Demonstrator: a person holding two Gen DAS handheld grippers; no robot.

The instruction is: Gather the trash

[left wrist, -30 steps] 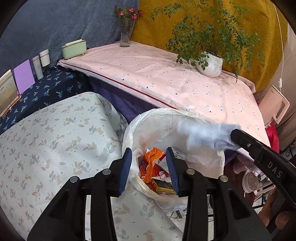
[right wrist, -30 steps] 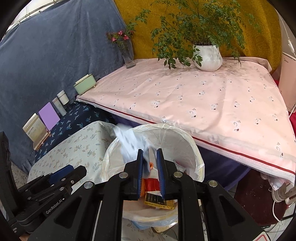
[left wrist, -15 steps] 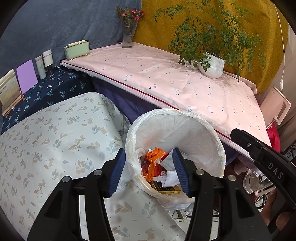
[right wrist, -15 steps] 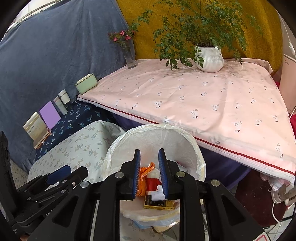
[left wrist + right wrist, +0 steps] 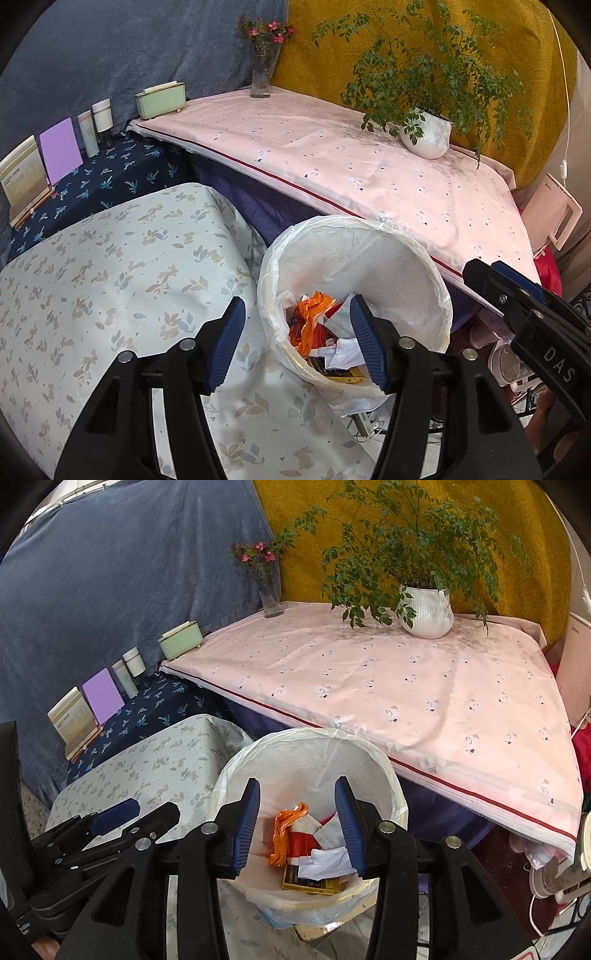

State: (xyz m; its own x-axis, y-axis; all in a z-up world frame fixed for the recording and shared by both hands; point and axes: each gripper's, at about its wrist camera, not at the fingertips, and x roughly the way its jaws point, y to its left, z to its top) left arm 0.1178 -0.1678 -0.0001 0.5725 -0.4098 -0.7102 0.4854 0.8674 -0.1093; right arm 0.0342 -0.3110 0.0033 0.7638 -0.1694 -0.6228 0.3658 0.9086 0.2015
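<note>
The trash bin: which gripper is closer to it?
Right, by a little. The right gripper hangs over the trash bin's mouth, jaws opening, empty; the left gripper straddles its near-left rim, also opening.

White-lined trash bin (image 5: pixel 384 775) upright between tables; orange wrapper (image 5: pixel 286 825), papers, possibly cigarette box (image 5: pixel 310 883) inside.

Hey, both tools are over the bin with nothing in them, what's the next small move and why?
Probably lift both tools back from the bin and turn to look for more trash. The right tool and left tool have opening jaws with nothing between them, and the orange wrapper and white paper lie inside the liner. No loose trash shows on the pink table.
</note>
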